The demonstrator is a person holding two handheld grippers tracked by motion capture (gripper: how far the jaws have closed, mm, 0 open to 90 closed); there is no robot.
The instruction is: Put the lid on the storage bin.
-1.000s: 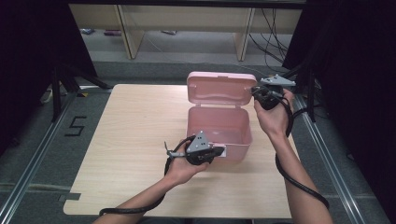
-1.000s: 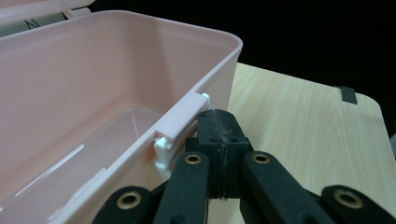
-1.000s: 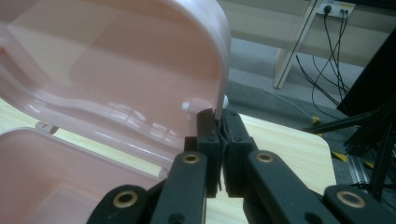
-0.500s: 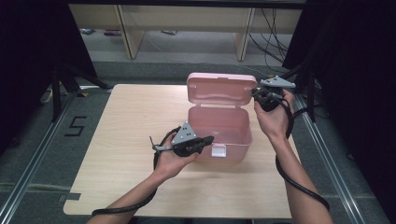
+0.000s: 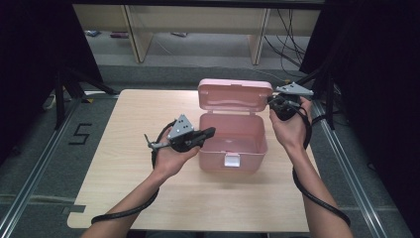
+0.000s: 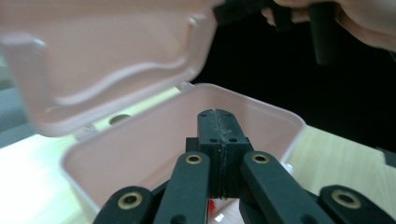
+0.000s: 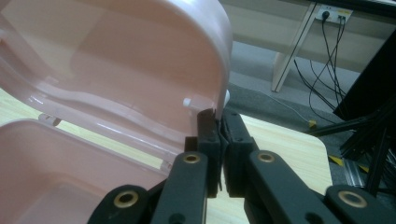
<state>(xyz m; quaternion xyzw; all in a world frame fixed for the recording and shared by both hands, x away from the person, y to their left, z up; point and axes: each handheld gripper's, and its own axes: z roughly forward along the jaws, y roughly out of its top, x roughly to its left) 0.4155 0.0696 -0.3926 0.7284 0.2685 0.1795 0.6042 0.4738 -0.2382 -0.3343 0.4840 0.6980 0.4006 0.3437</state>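
Fingers of right gripper [image 7: 218, 122] pinch the lid [image 7: 116, 60] edge at its corner; thin pink plastic rim sits between the black pads, seen close in right gripper view. In high view the right gripper [image 5: 275, 103] holds at the lid's [image 5: 235, 94] right end, lid standing upright behind the box. Fingers of left gripper [image 6: 219, 122] are pressed together w/ nothing between, ribbed pads meeting along a centre seam. In left gripper view they point over the box [image 6: 154, 140] toward its open inside; in high view the left gripper [image 5: 210, 131] hangs above the box's left rim, apart from it as far as I can tell.

Box [image 5: 233, 141] is pink plastic, smooth, slightly glossy, rectangular w/ rounded corners. White latch tab sits on its front wall. Inside looks bare apart from a small reddish mark near the front. Lid is shallow, w/ a raised wavy step moulded on the inner face and a small latch nub at the corner.

Box sits right of centre on tabletop [image 5: 119, 163], pale wood-grain laminate w/ rounded corners. Lots of open surface to the left and front of box; right side is tighter, near the tabletop edge and metal rail. Black cables trail from both grippers along the forearms.
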